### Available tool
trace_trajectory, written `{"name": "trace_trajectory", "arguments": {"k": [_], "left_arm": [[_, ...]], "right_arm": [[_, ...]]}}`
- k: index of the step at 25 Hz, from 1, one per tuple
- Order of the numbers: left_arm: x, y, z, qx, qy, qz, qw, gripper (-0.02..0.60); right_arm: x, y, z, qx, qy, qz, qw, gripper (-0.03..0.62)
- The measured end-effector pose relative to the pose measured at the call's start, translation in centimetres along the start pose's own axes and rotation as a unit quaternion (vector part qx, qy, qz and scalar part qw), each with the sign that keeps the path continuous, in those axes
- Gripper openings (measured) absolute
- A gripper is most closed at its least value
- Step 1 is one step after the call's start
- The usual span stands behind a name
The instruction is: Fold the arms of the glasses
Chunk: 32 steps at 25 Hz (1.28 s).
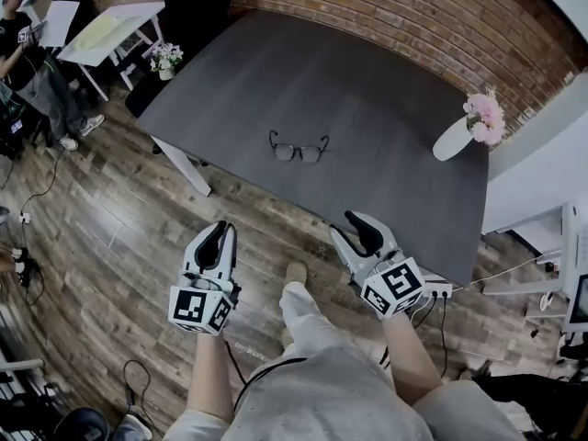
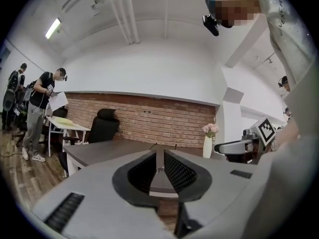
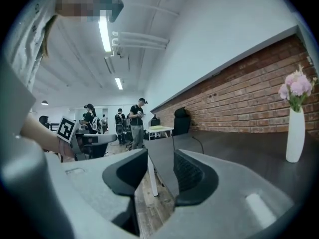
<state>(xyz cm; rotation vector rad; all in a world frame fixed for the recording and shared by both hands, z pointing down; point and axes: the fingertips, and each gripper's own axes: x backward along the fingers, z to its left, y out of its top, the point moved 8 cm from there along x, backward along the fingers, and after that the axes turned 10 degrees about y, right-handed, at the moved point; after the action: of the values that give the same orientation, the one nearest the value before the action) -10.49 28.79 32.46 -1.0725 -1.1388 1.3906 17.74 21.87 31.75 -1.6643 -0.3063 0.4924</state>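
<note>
Black-framed glasses (image 1: 299,149) lie on the dark grey table (image 1: 377,81) with both arms spread open and pointing away from me. My left gripper (image 1: 218,235) hangs over the wood floor, short of the table's near edge, with its jaws a little apart and nothing in them. In the left gripper view (image 2: 160,152) a sliver of the glasses (image 2: 160,169) shows far off through the gap. My right gripper (image 1: 360,230) sits at the table's near edge, right of the glasses and well short of them. It stands open and empty in the right gripper view (image 3: 160,153).
A white vase of pink flowers (image 1: 457,136) stands near the table's right side. A small flower pot (image 1: 166,60), a white table (image 1: 110,28) and a black chair (image 1: 193,3) lie beyond the far left corner. People stand at far left (image 1: 28,58). A power strip (image 1: 439,290) lies by my right hand.
</note>
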Motion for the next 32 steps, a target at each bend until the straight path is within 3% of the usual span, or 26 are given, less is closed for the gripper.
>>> {"name": "trace_trajectory", "arguments": {"k": [6, 16, 32], "left_arm": [[-5.9, -1.0, 1.2, 0.008, -0.001, 0.026, 0.9996, 0.081], [-15.5, -2.6, 3.8, -0.005, -0.021, 0.06, 0.9979, 0.083], [-25.1, -4.5, 4.2, -0.048, -0.091, 0.117, 0.9878, 0.083]], "right_arm": [[-3.4, -0.5, -5.3, -0.016, -0.007, 0.013, 1.0, 0.155], [-8.5, -1.2, -12.4, -0.042, -0.024, 0.017, 0.999, 0.164], [-13.7, -2.2, -18.5, -0.028, -0.027, 0.052, 0.998, 0.164]]}}
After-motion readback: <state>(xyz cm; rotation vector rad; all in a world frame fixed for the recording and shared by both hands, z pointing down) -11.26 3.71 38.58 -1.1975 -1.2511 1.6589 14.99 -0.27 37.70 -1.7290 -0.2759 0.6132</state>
